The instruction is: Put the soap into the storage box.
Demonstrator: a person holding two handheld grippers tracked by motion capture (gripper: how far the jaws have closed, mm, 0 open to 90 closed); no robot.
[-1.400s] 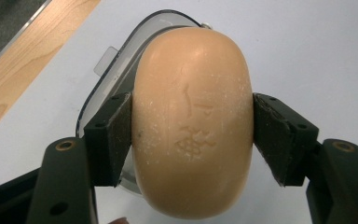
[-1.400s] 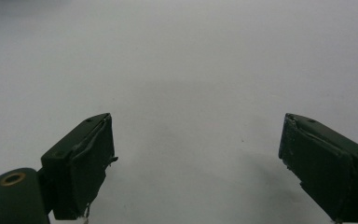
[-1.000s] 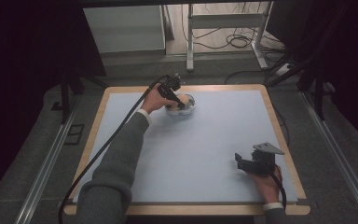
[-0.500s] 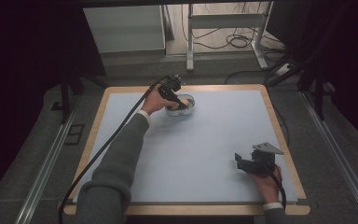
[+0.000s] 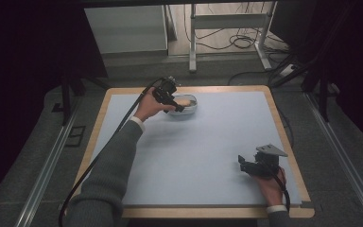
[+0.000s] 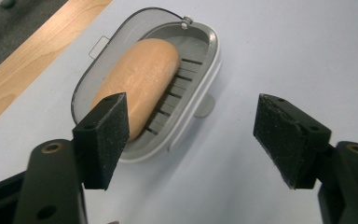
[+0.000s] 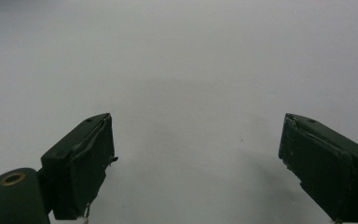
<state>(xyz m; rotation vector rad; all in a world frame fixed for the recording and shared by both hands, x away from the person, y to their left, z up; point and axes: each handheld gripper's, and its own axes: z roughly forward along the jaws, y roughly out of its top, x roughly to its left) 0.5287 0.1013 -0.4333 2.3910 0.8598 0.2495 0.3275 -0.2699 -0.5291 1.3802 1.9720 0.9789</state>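
Observation:
A grey oval soap dish (image 5: 188, 108) (image 6: 193, 107) sits near the far edge of the pale blue mat, and an orange-tan bar of soap (image 6: 137, 84) (image 5: 184, 100) lies on its slotted insert. My left gripper (image 5: 175, 105) (image 6: 191, 135) hovers just above and beside the dish, open, its left pad (image 6: 107, 135) in front of the soap, nothing between the jaws. My right gripper (image 5: 242, 163) (image 7: 196, 163) rests low over bare mat at the near right, open and empty.
The blue mat (image 5: 198, 156) covers a wooden table (image 5: 99, 123) whose rim shows all around. Beyond the far edge stand a white cabinet (image 5: 125, 30), a metal frame (image 5: 227, 21) and floor cables. Black cables trail from both grippers.
The left gripper has shifted slightly over the soap dish. The right gripper has stayed where it was.

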